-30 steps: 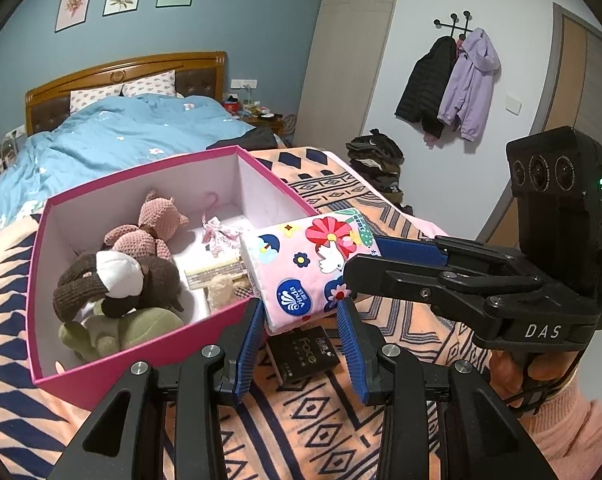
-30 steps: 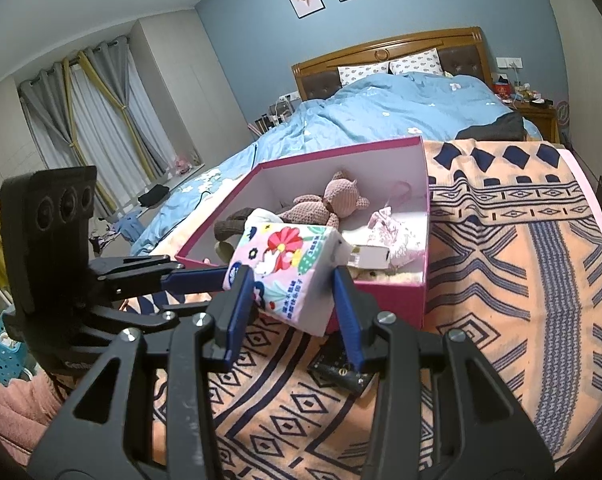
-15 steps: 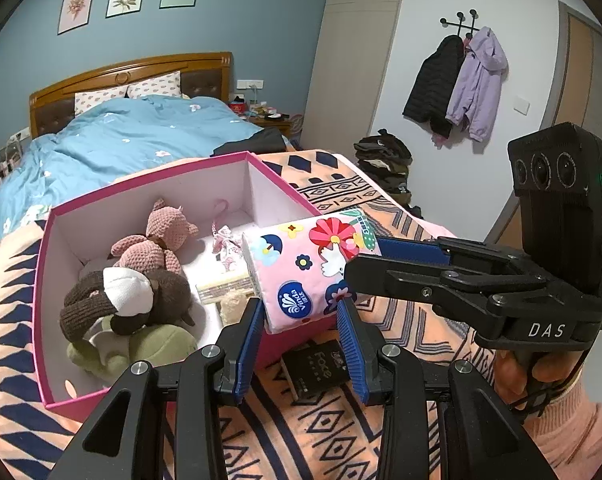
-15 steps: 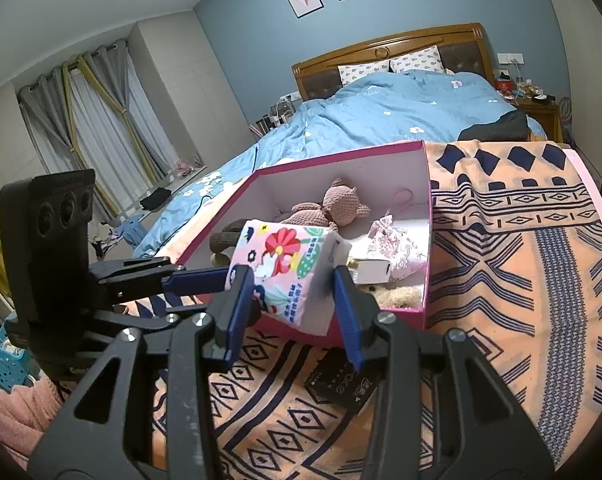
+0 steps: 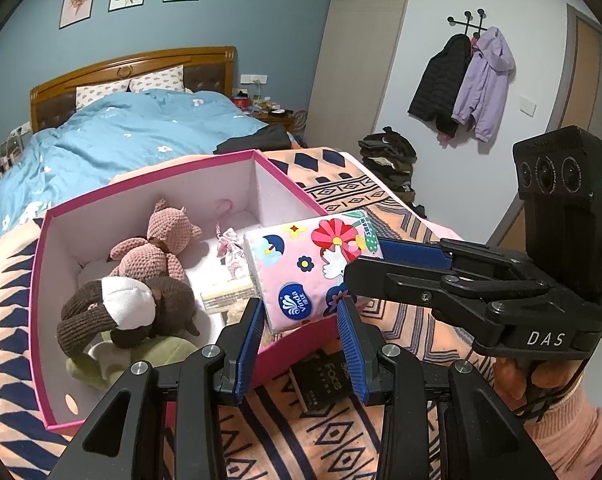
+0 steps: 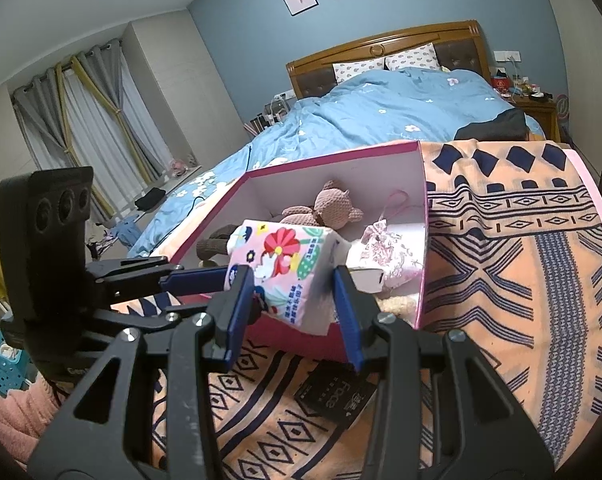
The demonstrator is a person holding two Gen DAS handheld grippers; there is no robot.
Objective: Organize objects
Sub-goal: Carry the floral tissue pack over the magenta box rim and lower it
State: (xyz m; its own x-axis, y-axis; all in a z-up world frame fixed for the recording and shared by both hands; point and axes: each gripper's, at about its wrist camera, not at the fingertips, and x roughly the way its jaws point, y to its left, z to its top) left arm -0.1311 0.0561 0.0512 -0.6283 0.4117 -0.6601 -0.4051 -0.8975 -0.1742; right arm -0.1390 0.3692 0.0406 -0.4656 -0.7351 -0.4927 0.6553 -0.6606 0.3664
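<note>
A pink floral tissue pack [image 5: 309, 272] hangs over the near wall of the pink box [image 5: 41, 312], held from two sides. My left gripper [image 5: 301, 308] is shut on its lower end, blue pads [image 5: 251, 336] against the wrapper. Coming in from the right, my right gripper [image 5: 365, 258] clamps the other end. In the right wrist view the tissue pack [image 6: 285, 268] sits between that gripper's [image 6: 292, 276] pads, shut on it. Inside the box lie a pink knitted bear [image 5: 161, 248], a brown and white plush [image 5: 129, 312], a green plush [image 5: 149, 356] and a small pink pouch [image 5: 231, 248].
A black packet [image 5: 321, 376] lies on the orange patterned blanket [image 6: 521, 280] just before the box. Behind the box is a bed with a blue duvet [image 5: 133, 136]. Coats [image 5: 465, 84] hang on the right wall above a clothes pile [image 5: 393, 160].
Both grippers have carried the tissue pack forward, from in front of the box to above its near wall. The black packet now shows lower in both views.
</note>
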